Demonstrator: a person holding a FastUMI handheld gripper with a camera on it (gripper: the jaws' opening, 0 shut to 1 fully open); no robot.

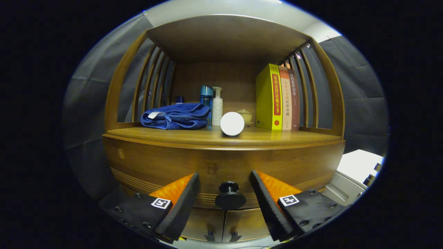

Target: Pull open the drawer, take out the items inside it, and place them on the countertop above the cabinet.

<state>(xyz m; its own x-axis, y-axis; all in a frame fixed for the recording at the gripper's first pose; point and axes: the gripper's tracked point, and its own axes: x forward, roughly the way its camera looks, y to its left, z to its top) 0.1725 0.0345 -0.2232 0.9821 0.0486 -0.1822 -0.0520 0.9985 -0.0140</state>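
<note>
Your tongs stood open, with the dark round drawer knob between their tips, neither finger touching it. Beyond it the wooden drawer was shut. On the table above lay a folded blue towel, a blue bottle, a white pump bottle, a white round thing and three upright books; their spine lettering was too small for you to read.

Mock home corner in booth: wooden cabinet, books, towel, toiletries.
</note>
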